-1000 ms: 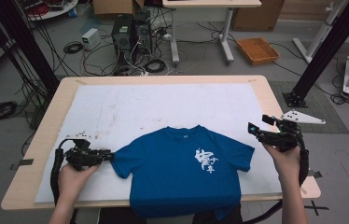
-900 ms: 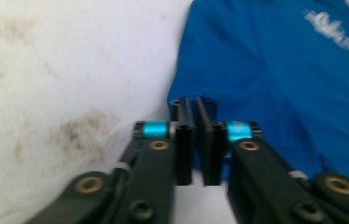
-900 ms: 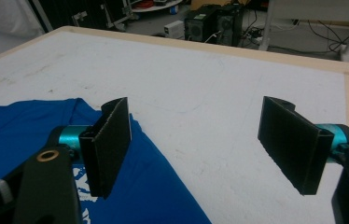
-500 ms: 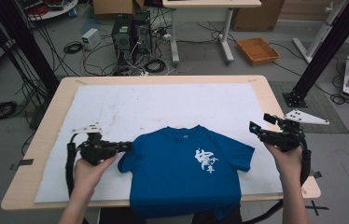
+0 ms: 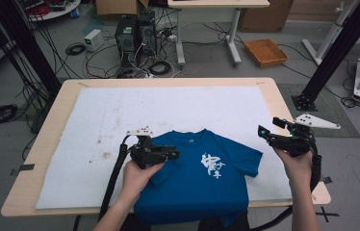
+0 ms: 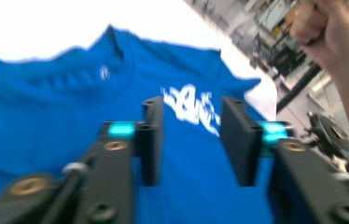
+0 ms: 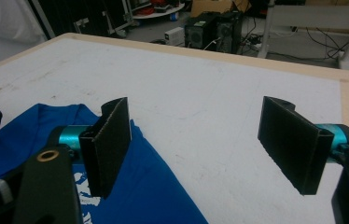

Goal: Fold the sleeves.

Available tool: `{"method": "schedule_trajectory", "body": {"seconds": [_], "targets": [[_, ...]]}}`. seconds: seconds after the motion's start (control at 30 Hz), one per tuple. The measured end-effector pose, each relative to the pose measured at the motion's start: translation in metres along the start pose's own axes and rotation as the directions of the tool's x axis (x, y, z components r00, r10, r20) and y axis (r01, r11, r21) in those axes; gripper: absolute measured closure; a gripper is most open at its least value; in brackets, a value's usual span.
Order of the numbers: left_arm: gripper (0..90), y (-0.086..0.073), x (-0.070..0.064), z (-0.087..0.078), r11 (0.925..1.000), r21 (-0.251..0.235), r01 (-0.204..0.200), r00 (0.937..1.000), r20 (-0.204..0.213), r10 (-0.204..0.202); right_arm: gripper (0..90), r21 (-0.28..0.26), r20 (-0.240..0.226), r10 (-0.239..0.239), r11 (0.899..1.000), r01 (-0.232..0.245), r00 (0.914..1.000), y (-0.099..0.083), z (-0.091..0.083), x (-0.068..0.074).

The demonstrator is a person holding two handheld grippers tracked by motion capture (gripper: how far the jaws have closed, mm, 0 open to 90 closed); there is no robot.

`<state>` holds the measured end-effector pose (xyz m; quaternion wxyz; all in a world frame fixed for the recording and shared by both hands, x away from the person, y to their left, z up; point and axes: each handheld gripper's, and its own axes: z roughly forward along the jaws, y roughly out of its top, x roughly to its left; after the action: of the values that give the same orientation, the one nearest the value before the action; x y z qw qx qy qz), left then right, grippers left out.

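Since the earlier frames, left gripper (image 5: 172, 155) has been travelling rightward from off the shirt's left sleeve and is now sitting over the left chest of the blue T-shirt (image 5: 207, 185); right gripper (image 5: 263, 133) is staying put past the shirt's right sleeve.

Left gripper: jaws are standing partly apart with blue fabric showing in the gap in the left gripper view (image 6: 190, 140); nothing is being pinched between them. Cannot tell whether the jaw tips are touching the cloth.

Right gripper: jaws are spread wide in the right gripper view (image 7: 205, 144), holding nothing, hovering over bare mat just beside the right sleeve edge.

Shirt: lying flat, front up, white print (image 5: 212, 166) facing the camera, collar pointing away from the person. Hem is hanging over the near table edge. Left sleeve looks folded inward beneath the hand (image 5: 139, 175); right sleeve is lying spread.

Edges and room: white mat (image 5: 120, 115) is offering open space beyond the collar and to the left of the shirt, with some dark specks on it. Wooden table (image 5: 55, 101) rim is showing around the mat on all sides.

Room: cables, a computer tower (image 5: 126, 33) and an orange tray (image 5: 266, 51) are sitting on the floor beyond the table.
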<state>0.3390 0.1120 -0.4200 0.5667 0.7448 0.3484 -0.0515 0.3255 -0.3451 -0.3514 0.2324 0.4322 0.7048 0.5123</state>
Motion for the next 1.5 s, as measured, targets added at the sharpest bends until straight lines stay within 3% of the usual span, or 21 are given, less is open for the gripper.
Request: {"method": "schedule_trajectory", "body": {"seconds": [0.03,0.1,0.2,0.23,0.27,0.3,0.37,0.47,0.6,0.63,0.67,0.83,0.93,0.97,1.07,1.1,1.13,1.2,1.37,1.47,1.5], "targets": [[49.5,0.001,0.003,-0.01,0.9999,-0.008,-0.015,0.9987,-0.048,0.015,25.4,0.004,0.002,0.008,1.0,-0.008,1.0,-0.001,-0.001,-0.001],[47.2,0.0,0.005,-0.016,0.9997,-0.005,-0.024,0.997,-0.074,0.023,26.9,0.009,0.002,0.012,1.0,-0.012,0.9999,-0.001,-0.001,-0.003],[45.0,-0.004,0.015,-0.038,0.999,-0.017,-0.041,0.9868,-0.158,0.037,32.1,0.029,-0.002,0.016,0.999,-0.016,0.9999,-0.002,0.0,-0.004],[45.0,-0.009,0.023,-0.055,0.9978,-0.042,-0.052,0.9762,-0.213,0.042,40.1,0.057,-0.003,0.0,0.998,0.0,1.0,-0.004,-0.001,-0.007],[45.0,-0.009,0.023,-0.055,0.9978,-0.042,-0.052,0.9762,-0.213,0.042,40.1,0.057,-0.003,0.0,0.998,0.0,1.0,-0.004,-0.001,-0.007],[45.0,-0.011,0.026,-0.065,0.9964,-0.049,-0.069,0.9679,-0.245,0.055,49.4,0.094,0.003,-0.027,0.995,0.026,0.9996,-0.008,-0.002,-0.01],[45.1,-0.017,0.033,-0.083,0.9936,-0.066,-0.092,0.954,-0.292,0.069,54.7,0.128,-0.005,-0.03,0.991,0.031,0.9995,-0.014,-0.002,-0.016],[45.1,-0.026,0.046,-0.108,0.9914,-0.073,-0.108,0.9469,-0.311,0.08,58.4,0.164,-0.021,-0.029,0.986,0.032,0.9994,-0.021,0.001,-0.021],[45.0,-0.038,0.057,-0.128,0.9891,-0.091,-0.116,0.9348,-0.347,0.077,64.5,0.244,-0.025,-0.017,0.969,0.022,0.9995,-0.037,0.01,-0.027],[44.9,-0.039,0.06,-0.131,0.9891,-0.089,-0.117,0.9317,-0.355,0.078,65.5,0.281,-0.027,-0.006,0.96,0.013,0.9996,-0.045,0.016,-0.031],[44.9,-0.04,0.061,-0.134,0.9887,-0.089,-0.12,0.9296,-0.36,0.081,65.5,0.281,-0.027,-0.006,0.96,0.013,0.9996,-0.045,0.016,-0.031],[45.0,-0.042,0.064,-0.133,0.9863,-0.088,-0.139,0.9379,-0.331,0.103,64.8,0.374,-0.018,0.041,0.927,-0.032,0.999,-0.061,0.025,-0.039],[45.0,-0.042,0.065,-0.13,0.9888,-0.059,-0.137,0.9404,-0.321,0.111,63.5,0.391,-0.014,0.048,0.919,-0.039,0.9987,-0.067,0.028,-0.041],[45.0,-0.043,0.067,-0.129,0.9898,-0.049,-0.134,0.9439,-0.31,0.112,62.8,0.409,-0.009,0.062,0.911,-0.053,0.998,-0.072,0.032,-0.043],[45.0,-0.044,0.068,-0.128,0.992,-0.035,-0.121,0.9463,-0.306,0.105,66.2,0.419,-0.029,0.055,0.907,-0.038,0.9981,-0.077,0.036,-0.043],[45.0,-0.045,0.07,-0.128,0.9929,-0.021,-0.117,0.946,-0.307,0.105,76.6,0.408,-0.04,0.012,0.913,0.005,0.9991,-0.079,0.037,-0.041],[45.0,-0.046,0.071,-0.127,0.9934,-0.015,-0.113,0.9468,-0.305,0.103,76.6,0.408,-0.04,0.012,0.913,0.005,0.9991,-0.079,0.037,-0.041],[45.0,-0.047,0.074,-0.125,0.9934,0.004,-0.114,0.9458,-0.306,0.11,88.5,0.411,-0.07,0.044,0.912,-0.012,0.9966,-0.076,0.035,-0.039],[45.0,-0.048,0.076,-0.124,0.9951,0.008,-0.098,0.9488,-0.301,0.096,88.8,0.398,-0.121,0.095,0.916,-0.039,0.9881,-0.06,0.031,-0.03],[45.0,-0.048,0.077,-0.124,0.9956,0.011,-0.093,0.9478,-0.306,0.092,88.8,0.362,-0.192,0.099,0.932,-0.023,0.9764,-0.041,0.027,-0.015],[45.0,-0.048,0.077,-0.123,0.9961,0.013,-0.088,0.9482,-0.305,0.087,88.8,0.34,-0.229,0.084,0.94,-0.001,0.9698,-0.029,0.027,-0.002]]}}
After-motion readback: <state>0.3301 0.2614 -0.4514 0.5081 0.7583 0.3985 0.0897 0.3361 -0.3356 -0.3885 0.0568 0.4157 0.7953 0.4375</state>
